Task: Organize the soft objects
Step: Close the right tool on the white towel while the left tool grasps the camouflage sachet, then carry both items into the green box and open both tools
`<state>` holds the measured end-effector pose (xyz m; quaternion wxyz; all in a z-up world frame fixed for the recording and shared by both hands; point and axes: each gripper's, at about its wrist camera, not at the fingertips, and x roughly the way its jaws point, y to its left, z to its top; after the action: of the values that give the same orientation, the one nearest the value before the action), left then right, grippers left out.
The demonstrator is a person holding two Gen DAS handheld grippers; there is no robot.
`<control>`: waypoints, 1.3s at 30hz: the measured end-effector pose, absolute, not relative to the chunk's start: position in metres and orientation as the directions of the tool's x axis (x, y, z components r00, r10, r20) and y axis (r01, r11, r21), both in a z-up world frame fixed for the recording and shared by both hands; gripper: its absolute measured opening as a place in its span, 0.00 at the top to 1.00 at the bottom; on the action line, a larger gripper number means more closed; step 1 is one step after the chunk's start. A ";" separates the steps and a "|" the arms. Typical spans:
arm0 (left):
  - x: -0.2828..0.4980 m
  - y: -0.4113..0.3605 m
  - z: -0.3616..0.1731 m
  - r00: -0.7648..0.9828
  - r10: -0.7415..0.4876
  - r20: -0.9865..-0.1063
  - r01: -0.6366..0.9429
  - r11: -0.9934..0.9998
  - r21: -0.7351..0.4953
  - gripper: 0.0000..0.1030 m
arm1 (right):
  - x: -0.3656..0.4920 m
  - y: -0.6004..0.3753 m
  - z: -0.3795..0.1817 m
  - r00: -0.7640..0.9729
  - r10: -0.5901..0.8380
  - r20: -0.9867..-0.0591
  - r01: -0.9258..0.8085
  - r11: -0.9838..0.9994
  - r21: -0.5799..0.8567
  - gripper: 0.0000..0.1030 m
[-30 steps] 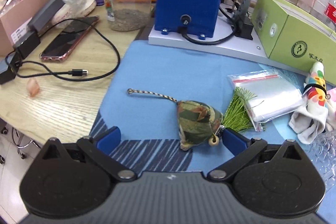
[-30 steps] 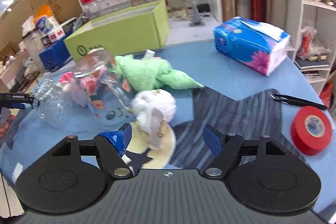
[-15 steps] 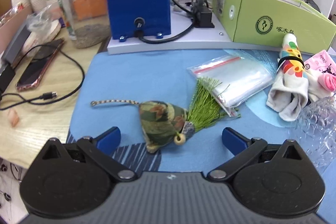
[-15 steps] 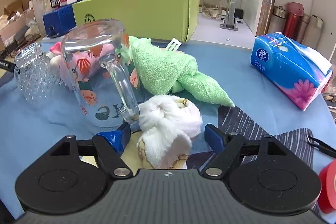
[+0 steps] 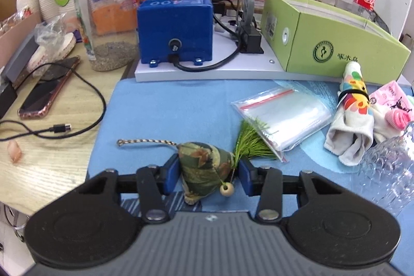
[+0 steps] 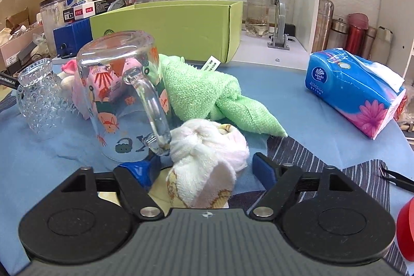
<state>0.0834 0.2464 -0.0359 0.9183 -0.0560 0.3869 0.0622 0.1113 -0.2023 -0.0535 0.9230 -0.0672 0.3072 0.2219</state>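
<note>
Pick-up step. The camouflage sachet (image 5: 204, 167) on the blue mat (image 5: 165, 115) is being clamped by the closing left gripper (image 5: 208, 173). The rolled white towel (image 6: 207, 154) sits between the right gripper's (image 6: 204, 170) closing, not-yet-touching pads, beside the glass mug (image 6: 121, 95). Next likely: firm grips, then lift.

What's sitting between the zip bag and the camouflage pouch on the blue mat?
Left wrist view: the pouch's green tassel, fanned out from the camouflage pouch onto the edge of the zip bag. Nothing else lies between them.
</note>
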 end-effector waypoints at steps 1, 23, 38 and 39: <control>0.080 0.248 -0.035 0.692 0.061 -0.719 -0.164 0.984 -0.074 0.56 | 0.109 -0.203 -0.052 0.716 0.368 -0.593 -0.448 0.894 0.013 0.64; 0.150 0.205 0.111 0.828 -0.173 -0.533 0.044 0.968 -0.246 0.56 | 0.153 -0.191 0.071 0.800 0.487 -0.350 -0.520 0.854 0.000 0.79; 0.290 0.148 0.073 0.773 -0.163 -0.613 0.044 0.978 -0.204 0.29 | 0.325 -0.076 0.052 0.625 0.471 -0.623 -0.574 0.818 0.042 0.68; 0.288 0.149 0.071 0.772 -0.166 -0.614 0.045 0.977 -0.208 0.29 | 0.328 -0.074 0.047 0.610 0.482 -0.629 -0.579 0.813 0.062 0.66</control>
<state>0.2881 0.1492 0.0715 0.9368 -0.0909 0.3330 -0.0563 0.3278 -0.0740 0.0474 0.8942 -0.0738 0.3270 0.2967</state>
